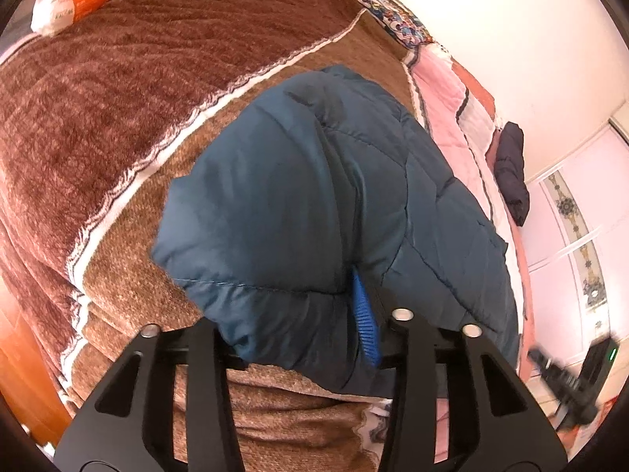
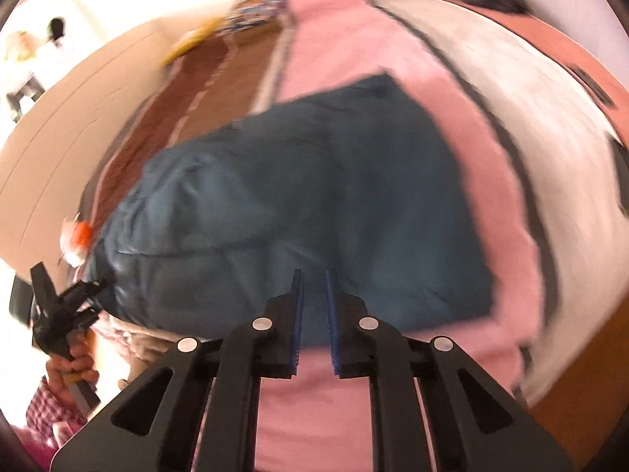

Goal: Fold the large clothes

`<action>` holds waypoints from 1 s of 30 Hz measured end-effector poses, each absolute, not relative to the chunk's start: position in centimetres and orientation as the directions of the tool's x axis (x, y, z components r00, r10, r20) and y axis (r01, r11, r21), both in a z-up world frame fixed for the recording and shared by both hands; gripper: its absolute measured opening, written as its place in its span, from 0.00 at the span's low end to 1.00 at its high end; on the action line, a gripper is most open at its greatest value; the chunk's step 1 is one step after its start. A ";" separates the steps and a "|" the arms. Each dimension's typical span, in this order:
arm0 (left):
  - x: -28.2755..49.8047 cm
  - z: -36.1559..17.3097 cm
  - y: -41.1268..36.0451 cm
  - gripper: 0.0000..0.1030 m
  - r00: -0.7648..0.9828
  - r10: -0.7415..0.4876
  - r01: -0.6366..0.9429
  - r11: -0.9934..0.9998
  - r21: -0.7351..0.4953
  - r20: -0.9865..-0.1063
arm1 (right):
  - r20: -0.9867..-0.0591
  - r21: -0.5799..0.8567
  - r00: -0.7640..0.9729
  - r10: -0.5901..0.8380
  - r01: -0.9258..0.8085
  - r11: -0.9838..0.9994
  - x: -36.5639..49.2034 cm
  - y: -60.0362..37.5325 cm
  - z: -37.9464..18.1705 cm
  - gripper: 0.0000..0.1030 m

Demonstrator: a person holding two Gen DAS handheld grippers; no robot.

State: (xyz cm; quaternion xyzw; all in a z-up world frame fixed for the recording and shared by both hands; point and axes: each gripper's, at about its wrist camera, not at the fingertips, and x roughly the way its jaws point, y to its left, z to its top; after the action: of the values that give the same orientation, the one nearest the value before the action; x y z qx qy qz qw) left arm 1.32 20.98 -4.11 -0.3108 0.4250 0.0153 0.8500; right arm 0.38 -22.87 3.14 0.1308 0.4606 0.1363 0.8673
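Jacket (image 1: 314, 196) on blanket (image 1: 118, 98) & quilt (image 2: 334, 39), L tongs (image 1: 291, 338) on hem.

My left fingers (image 1: 363, 310) are mostly buried in the blue jacket (image 1: 314, 196), and my right view is smeared by blur.

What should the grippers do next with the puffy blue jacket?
Probably bring the right hand-held gripper, whose jaws hold nothing, back down to pinch the teal puffer jacket's near edge. The left hand-held gripper already has a bunched part between its fingers, and the jacket is only partly folded.
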 end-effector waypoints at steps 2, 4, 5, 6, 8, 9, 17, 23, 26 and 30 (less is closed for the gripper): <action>1.2 -3.9 20.9 0.29 0.642 -0.233 -0.277 0.819 -0.504 -0.731 | -0.756 0.360 0.523 0.393 -0.169 0.917 2.9 -20.0 3.5 0.13; 1.2 -3.7 20.8 0.27 0.648 -0.228 -0.261 0.830 -0.493 -0.727 | -0.750 0.364 0.511 0.420 -0.212 0.907 5.0 -17.6 3.8 0.13; 1.1 -3.6 20.7 0.27 0.649 -0.224 -0.253 0.838 -0.484 -0.727 | -0.749 0.357 0.508 0.426 -0.231 0.905 6.1 -16.5 4.0 0.13; 1.1 -3.6 20.7 0.26 0.651 -0.221 -0.247 0.842 -0.479 -0.726 | -0.749 0.347 0.510 0.424 -0.243 0.906 7.0 -15.6 4.2 0.13; 1.1 -3.5 20.7 0.26 0.653 -0.222 -0.242 0.844 -0.478 -0.724 | -0.750 0.341 0.505 0.428 -0.259 0.904 9.4 -13.9 4.0 0.11; 1.1 -3.6 20.7 0.26 0.655 -0.225 -0.240 0.843 -0.481 -0.722 | -0.752 0.344 0.501 0.429 -0.257 0.903 10.2 -13.4 3.9 0.11; 0.9 -3.6 21.1 0.23 0.663 -0.258 -0.232 0.822 -0.520 -0.703 | -0.843 0.271 0.422 0.332 -0.201 0.942 17.0 -10.3 0.1 0.11; 0.9 -2.9 20.8 0.22 0.674 -0.269 -0.212 0.822 -0.529 -0.688 | -0.879 0.301 0.344 0.330 -0.135 0.944 19.7 -9.8 -3.4 0.10; 0.8 -2.3 20.5 0.22 0.685 -0.271 -0.194 0.827 -0.528 -0.676 | -0.887 0.320 0.313 0.340 -0.113 0.941 20.5 -10.1 -4.3 0.06; 0.7 -1.4 20.0 0.22 0.700 -0.279 -0.165 0.832 -0.529 -0.657 | -0.896 0.342 0.271 0.352 -0.088 0.936 21.6 -10.5 -5.1 0.02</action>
State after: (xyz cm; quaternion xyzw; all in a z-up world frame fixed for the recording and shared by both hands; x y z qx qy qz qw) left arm 0.74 20.04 -1.39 -0.2879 0.3860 -0.0325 0.8758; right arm 21.55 -10.45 -5.12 0.1127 0.5874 0.1394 0.7892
